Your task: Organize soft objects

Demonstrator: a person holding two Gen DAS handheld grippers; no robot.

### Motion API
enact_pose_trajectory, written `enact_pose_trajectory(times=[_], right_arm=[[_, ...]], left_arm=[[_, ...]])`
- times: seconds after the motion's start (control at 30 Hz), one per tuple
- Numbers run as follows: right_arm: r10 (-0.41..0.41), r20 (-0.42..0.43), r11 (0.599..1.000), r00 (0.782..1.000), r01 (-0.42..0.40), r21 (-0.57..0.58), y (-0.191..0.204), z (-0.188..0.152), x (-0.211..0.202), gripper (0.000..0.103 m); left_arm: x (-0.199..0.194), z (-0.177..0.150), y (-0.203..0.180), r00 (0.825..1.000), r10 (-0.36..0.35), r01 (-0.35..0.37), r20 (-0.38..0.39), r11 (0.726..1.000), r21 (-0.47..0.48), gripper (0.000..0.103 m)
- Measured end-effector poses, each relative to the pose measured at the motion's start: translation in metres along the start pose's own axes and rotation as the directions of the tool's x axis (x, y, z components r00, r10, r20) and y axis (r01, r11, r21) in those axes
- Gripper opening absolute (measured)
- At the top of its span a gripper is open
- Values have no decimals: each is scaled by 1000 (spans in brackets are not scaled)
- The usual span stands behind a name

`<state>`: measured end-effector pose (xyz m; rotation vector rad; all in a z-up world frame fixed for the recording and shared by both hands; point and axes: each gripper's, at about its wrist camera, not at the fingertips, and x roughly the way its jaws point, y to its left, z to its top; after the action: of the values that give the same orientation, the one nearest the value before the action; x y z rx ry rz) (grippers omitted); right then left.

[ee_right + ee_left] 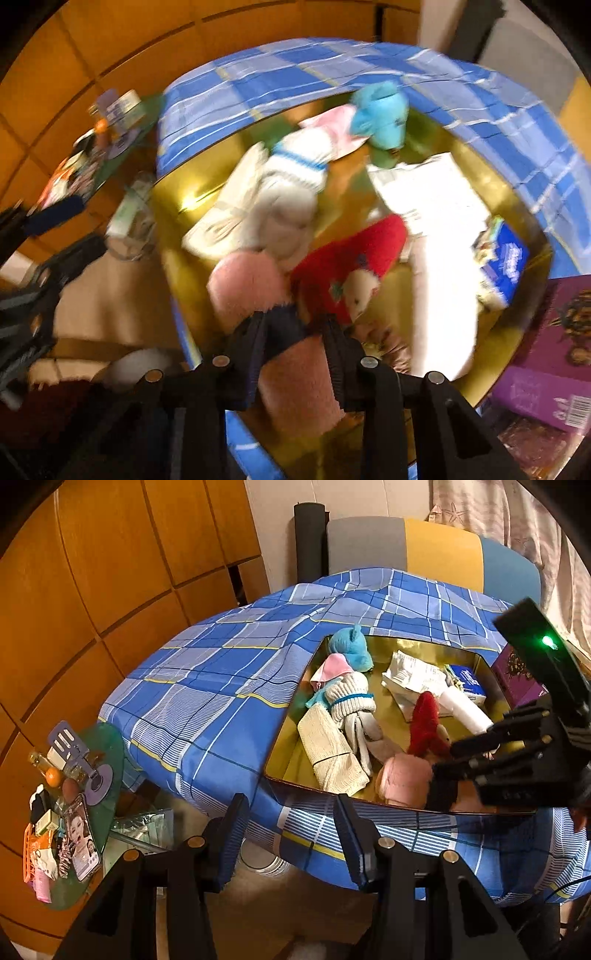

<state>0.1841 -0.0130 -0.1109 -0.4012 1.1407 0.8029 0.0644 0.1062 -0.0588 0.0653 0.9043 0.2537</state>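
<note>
A gold tray on a blue plaid cloth holds soft things: a blue plush, a pink cloth, a white knitted sock with blue stripes, a cream folded cloth, a red plush and a pink fluffy item. My left gripper is open and empty, in front of the tray's near edge. My right gripper is closed on the pink fluffy item, over the tray's near right part; its view is blurred. It shows in the left wrist view.
The tray also holds white paper packets, a white roll and a blue tissue pack. A purple box stands at its right. A cluttered green side table is at the left, wooden cabinets behind.
</note>
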Motion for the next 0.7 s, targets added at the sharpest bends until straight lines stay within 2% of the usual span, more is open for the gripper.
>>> enact_pose_trajectory(times=[0.1, 0.2, 0.3, 0.4, 0.6, 0.7], right_arm=[[25, 41, 996, 999, -28, 83, -5, -4, -6, 34], [27, 123, 988, 992, -45, 148, -3, -15, -26, 38], [-65, 225, 986, 972, 27, 166, 11, -30, -55, 49], [-163, 303, 972, 939, 100, 212, 24, -47, -84, 57], [-295, 360, 921, 885, 164, 354, 26, -73, -122, 76], [-356, 358, 886, 863, 189, 424, 26, -88, -135, 80]], left_arm=[[-1, 2, -1, 1000, -16, 16, -5, 1000, -1, 48], [-4, 2, -3, 1000, -29, 29, 1, 1000, 3, 48], [-4, 3, -8, 999, -42, 42, -11, 999, 6, 48], [-5, 4, -13, 998, -63, 64, -20, 998, 9, 48], [-19, 2, -29, 996, -85, 85, -1, 995, 47, 48], [-28, 0, -36, 995, -103, 102, 10, 993, 63, 48]])
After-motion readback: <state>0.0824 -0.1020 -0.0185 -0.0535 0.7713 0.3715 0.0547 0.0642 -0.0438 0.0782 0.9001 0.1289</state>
